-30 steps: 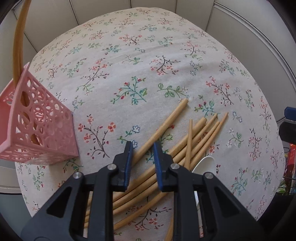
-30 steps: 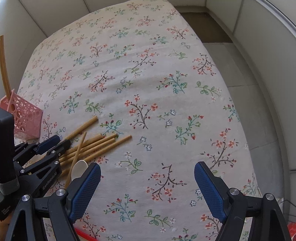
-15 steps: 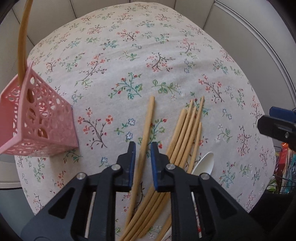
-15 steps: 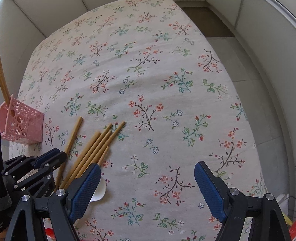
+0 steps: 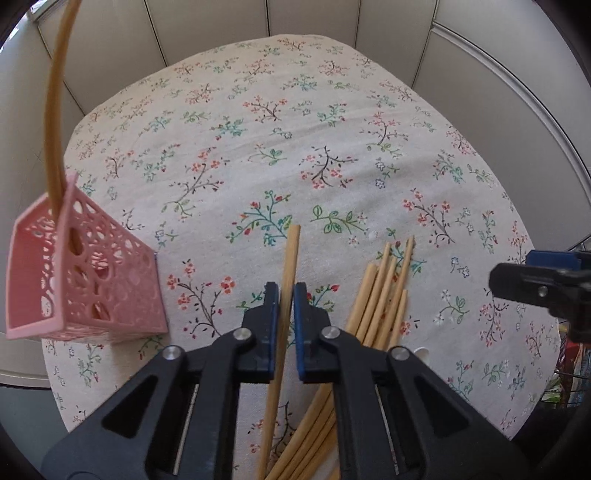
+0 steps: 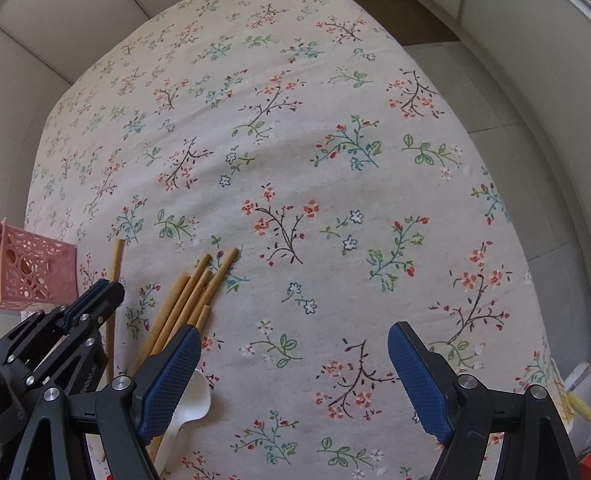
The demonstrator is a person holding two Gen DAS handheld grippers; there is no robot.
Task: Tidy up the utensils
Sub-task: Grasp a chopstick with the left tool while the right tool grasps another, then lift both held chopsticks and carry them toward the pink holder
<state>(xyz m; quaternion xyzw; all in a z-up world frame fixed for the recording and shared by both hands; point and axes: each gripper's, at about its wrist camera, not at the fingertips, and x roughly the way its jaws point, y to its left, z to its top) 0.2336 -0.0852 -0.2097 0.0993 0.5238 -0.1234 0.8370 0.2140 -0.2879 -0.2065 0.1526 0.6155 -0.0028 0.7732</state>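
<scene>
One wooden chopstick (image 5: 291, 251) runs between the blue pads of my left gripper (image 5: 285, 291). Its jaws are closing and pinch it, apart from the bundle. The bundle of several chopsticks (image 5: 384, 291) lies just to the right on the floral cloth. A pink lattice basket (image 5: 92, 280) stands to the left with a long wooden stick (image 5: 55, 110) leaning out of it. In the right wrist view my right gripper (image 6: 293, 332) hangs wide open over bare cloth, holding nothing. A white spoon (image 6: 192, 402) lies by its left finger, beside the bundle (image 6: 195, 291) and the left gripper (image 6: 107, 291).
The floral tablecloth (image 6: 332, 166) covers a round table whose edge drops off on all sides. Pale wall panels (image 5: 314, 22) rise behind it. My right gripper (image 5: 535, 273) shows at the right edge of the left wrist view. Something red (image 6: 583, 465) sits at the lower right.
My left gripper's jaws narrowed onto the single chopstick, which now lies apart from the bundle and points away from me. The right gripper sank closer to the cloth and the spoon.
</scene>
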